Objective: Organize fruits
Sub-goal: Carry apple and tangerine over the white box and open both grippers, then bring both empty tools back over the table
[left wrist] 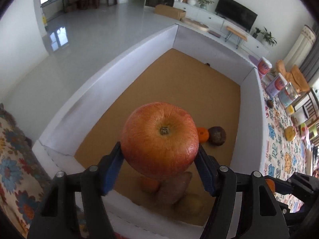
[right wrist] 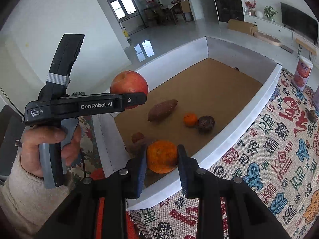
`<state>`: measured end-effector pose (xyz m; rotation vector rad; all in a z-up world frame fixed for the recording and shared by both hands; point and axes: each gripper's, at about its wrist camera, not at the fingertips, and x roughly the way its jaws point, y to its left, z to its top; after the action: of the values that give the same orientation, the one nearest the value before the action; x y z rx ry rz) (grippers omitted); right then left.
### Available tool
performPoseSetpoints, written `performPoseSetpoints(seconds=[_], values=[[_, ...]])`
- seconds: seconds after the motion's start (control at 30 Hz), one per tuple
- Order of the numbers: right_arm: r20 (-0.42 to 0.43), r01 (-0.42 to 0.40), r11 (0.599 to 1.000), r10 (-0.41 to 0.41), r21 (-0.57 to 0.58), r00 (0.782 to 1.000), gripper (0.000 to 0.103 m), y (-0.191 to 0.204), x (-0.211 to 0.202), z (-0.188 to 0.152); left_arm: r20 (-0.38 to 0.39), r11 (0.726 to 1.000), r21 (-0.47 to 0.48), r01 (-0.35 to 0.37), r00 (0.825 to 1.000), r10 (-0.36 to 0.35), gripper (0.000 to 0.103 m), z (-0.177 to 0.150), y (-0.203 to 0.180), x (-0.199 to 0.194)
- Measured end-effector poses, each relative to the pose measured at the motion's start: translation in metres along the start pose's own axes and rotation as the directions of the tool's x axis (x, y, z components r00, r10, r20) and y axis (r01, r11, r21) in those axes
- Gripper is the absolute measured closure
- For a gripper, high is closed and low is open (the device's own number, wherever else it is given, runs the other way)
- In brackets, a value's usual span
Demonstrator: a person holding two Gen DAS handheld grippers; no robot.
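My left gripper (left wrist: 159,155) is shut on a red apple (left wrist: 160,140) and holds it above the near end of a white-walled box (left wrist: 111,69) with a brown floor. The apple also shows in the right wrist view (right wrist: 127,82), held in the left gripper (right wrist: 137,99). My right gripper (right wrist: 161,159) is shut on an orange (right wrist: 161,156) above the box's near wall (right wrist: 201,159). Inside the box lie a sweet potato (right wrist: 161,109), a small orange (right wrist: 190,119) and a dark passion fruit (right wrist: 206,123).
The box stands on a patterned cloth (right wrist: 275,159). Cans (right wrist: 303,72) and a dark fruit (right wrist: 312,115) stand on the cloth to the right. More jars and a yellow fruit (left wrist: 290,133) show in the left wrist view. A small reddish fruit (right wrist: 137,137) lies near the box's front.
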<state>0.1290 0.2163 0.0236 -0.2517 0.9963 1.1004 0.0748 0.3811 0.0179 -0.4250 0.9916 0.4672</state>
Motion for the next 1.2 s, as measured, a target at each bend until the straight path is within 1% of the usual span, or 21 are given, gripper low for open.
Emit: performPoseSetpoints(seconds=[0.1,0.13,0.2,0.23,0.27,0.33,0.4,0.43,0.47,0.53,0.57,0.63,0.7,0.73,0.8,0.87,0.93,1.0,1.07,1.17,1.2], values=[[-0.051,0.058,0.998,-0.059,-0.026,0.997,0.072,0.006,0.034,0.002,-0.057,0.999,-0.018,-0.049,0.997,0.048,0.032,-0.01,0.017,0.021],[-0.057,0.066,0.998,-0.067,-0.023,0.996,0.07,0.006,0.041,0.003,-0.058,0.998,-0.004,-0.07,0.996,0.07,0.032,-0.012,0.018,0.024],[-0.049,0.065,0.998,-0.065,0.001,0.997,0.048,0.003,0.048,0.004,-0.012,0.995,0.035,-0.09,0.996,0.091,0.03,-0.015,0.012,0.019],[-0.03,0.055,0.998,-0.054,0.022,0.998,0.03,0.0,0.046,0.005,0.017,0.997,0.028,-0.074,0.997,0.074,0.027,-0.012,0.012,0.013],[-0.002,0.041,0.998,-0.041,0.04,0.999,0.024,-0.001,0.042,0.006,0.042,0.999,0.013,-0.053,0.998,0.052,0.022,-0.009,0.011,0.005],[0.062,0.027,0.997,-0.031,0.068,0.998,0.024,-0.006,0.022,0.01,0.121,1.0,-0.015,-0.015,0.992,0.017,0.017,-0.002,0.006,-0.019],[0.152,0.037,0.997,-0.047,0.068,0.987,0.024,-0.009,-0.01,0.012,0.221,1.0,-0.018,0.015,0.975,-0.011,0.009,0.003,-0.006,-0.048],[0.205,0.057,0.997,-0.068,0.058,0.976,0.021,-0.01,-0.028,0.013,0.269,0.999,-0.011,0.038,0.963,-0.034,0.007,0.003,-0.014,-0.064],[0.254,0.086,0.995,-0.095,0.046,0.962,0.012,-0.012,-0.048,0.011,0.309,0.998,0.002,0.068,0.949,-0.065,0.005,0.002,-0.024,-0.078],[0.337,0.185,0.982,-0.186,0.035,0.923,0.0,-0.02,-0.083,0.001,0.356,0.99,0.045,0.135,0.924,-0.143,0.003,-0.004,-0.048,-0.1],[0.358,0.242,0.97,-0.238,0.034,0.903,0.0,-0.028,-0.097,-0.005,0.365,0.983,0.073,0.171,0.912,-0.186,0.002,-0.009,-0.062,-0.106],[0.351,0.349,0.936,-0.341,0.043,0.872,0.0,-0.055,-0.115,-0.029,0.354,0.961,0.14,0.239,0.894,-0.274,0.001,-0.024,-0.094,-0.113],[0.291,0.436,0.897,-0.438,0.073,0.851,0.0,-0.092,-0.119,-0.065,0.304,0.93,0.216,0.296,0.885,-0.352,0.001,-0.043,-0.13,-0.108],[0.238,0.475,0.874,-0.485,0.102,0.842,0.0,-0.117,-0.122,-0.089,0.265,0.912,0.255,0.322,0.884,-0.386,0.001,-0.054,-0.149,-0.101],[0.124,0.543,0.824,-0.563,0.159,0.817,0.0,-0.167,-0.125,-0.141,0.167,0.871,0.329,0.366,0.885,-0.435,0.001,-0.08,-0.189,-0.082],[0.02,0.61,0.763,-0.627,0.214,0.778,0.0,-0.212,-0.137,-0.199,0.061,0.832,0.395,0.389,0.893,-0.446,0.001,-0.107,-0.23,-0.059],[-0.038,0.65,0.711,-0.666,0.27,0.745,0.0,-0.244,-0.155,-0.247,-0.027,0.804,0.447,0.393,0.904,-0.427,0.002,-0.136,-0.264,-0.033],[-0.067,0.67,0.667,-0.691,0.324,0.72,0.0,-0.262,-0.175,-0.286,-0.086,0.782,0.483,0.394,0.91,-0.406,0.002,-0.158,-0.29,-0.009],[-0.077,0.671,0.638,-0.701,0.378,0.709,0.0,-0.275,-0.188,-0.313,-0.097,0.778,0.508,0.369,0.922,-0.374,0.002,-0.17,-0.308,0.009],[-0.083,0.654,0.604,-0.703,0.456,0.706,0.0,-0.29,-0.199,-0.341,-0.045,0.796,0.529,0.294,0.947,-0.32,0.002,-0.17,-0.319,0.03],[-0.09,0.632,0.601,-0.686,0.489,0.722,0.0,-0.296,-0.201,-0.346,-0.027,0.803,0.533,0.266,0.954,-0.298,0.002,-0.166,-0.32,0.036]])
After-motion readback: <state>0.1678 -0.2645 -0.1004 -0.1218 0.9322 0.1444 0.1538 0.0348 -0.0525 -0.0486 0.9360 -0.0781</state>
